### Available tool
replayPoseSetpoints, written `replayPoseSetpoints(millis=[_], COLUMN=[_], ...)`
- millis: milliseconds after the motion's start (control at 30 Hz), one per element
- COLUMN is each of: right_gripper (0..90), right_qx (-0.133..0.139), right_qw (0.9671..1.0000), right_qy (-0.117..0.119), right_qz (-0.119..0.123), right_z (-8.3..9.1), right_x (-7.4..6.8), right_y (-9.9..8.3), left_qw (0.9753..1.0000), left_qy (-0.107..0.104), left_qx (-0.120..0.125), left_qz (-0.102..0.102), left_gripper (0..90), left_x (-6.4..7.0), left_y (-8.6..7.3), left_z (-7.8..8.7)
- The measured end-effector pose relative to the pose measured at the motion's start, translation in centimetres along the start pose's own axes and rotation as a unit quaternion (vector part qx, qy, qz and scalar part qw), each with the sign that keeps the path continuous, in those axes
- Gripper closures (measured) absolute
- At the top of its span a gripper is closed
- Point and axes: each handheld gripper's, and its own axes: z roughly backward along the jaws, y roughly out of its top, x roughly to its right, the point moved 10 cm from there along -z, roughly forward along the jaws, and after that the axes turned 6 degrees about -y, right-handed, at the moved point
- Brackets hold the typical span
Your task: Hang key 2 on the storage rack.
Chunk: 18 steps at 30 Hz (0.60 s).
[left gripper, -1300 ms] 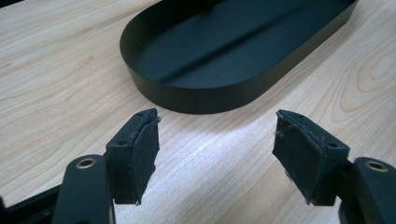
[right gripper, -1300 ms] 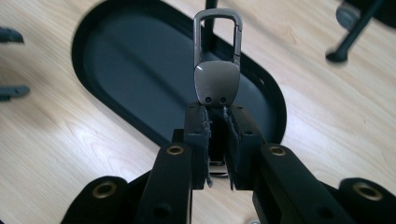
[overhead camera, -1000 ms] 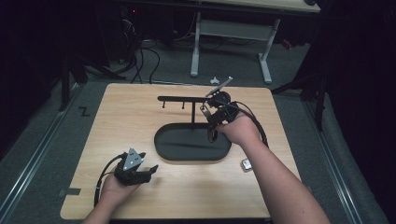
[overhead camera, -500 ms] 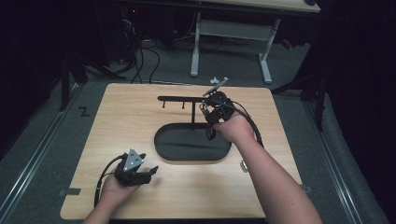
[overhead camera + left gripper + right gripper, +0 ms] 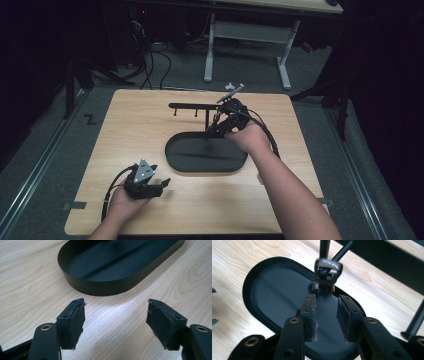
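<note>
The right hand-held gripper (image 5: pixel 325 315) hovered part-spread, holding nothing, just short of a clip (image 5: pixel 326 272) above the tray (image 5: pixel 277 290); the left hand-held gripper (image 5: pixel 115 323) sat spread near the worktop's (image 5: pixel 135 125) front edge.

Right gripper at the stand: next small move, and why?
Probably ease the right gripper forward, then close. Its jaws stand part open just short of the small metal clasp hanging on a peg above the black tray, with nothing between them.
</note>
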Motion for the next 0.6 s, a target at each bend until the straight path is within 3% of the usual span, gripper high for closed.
replayPoseSetpoints(millis=[267, 333, 600], right_gripper=[62.5, 59.6, 57.5], right_qx=[0.0, -0.001, -0.001], right_qw=[0.9999, 0.9997, 0.9992], right_qy=[0.009, 0.017, 0.026], right_qz=[-0.006, -0.018, -0.03], right_z=[0.0, 0.0, -0.2], right_x=[-0.3, -0.2, 0.3], right_y=[-1.6, -2.7, -6.0], left_qw=[1.0, 1.0, 1.0], left_qy=[0.001, 0.003, 0.005], left_qx=[0.0, 0.0, 0.0], left_qz=[-0.001, -0.003, -0.006], left_gripper=[31.3, 31.1, 30.8], left_x=[0.1, 0.0, 0.2], left_y=[0.1, 0.1, 0.1], left_z=[0.0, -0.1, -0.3])
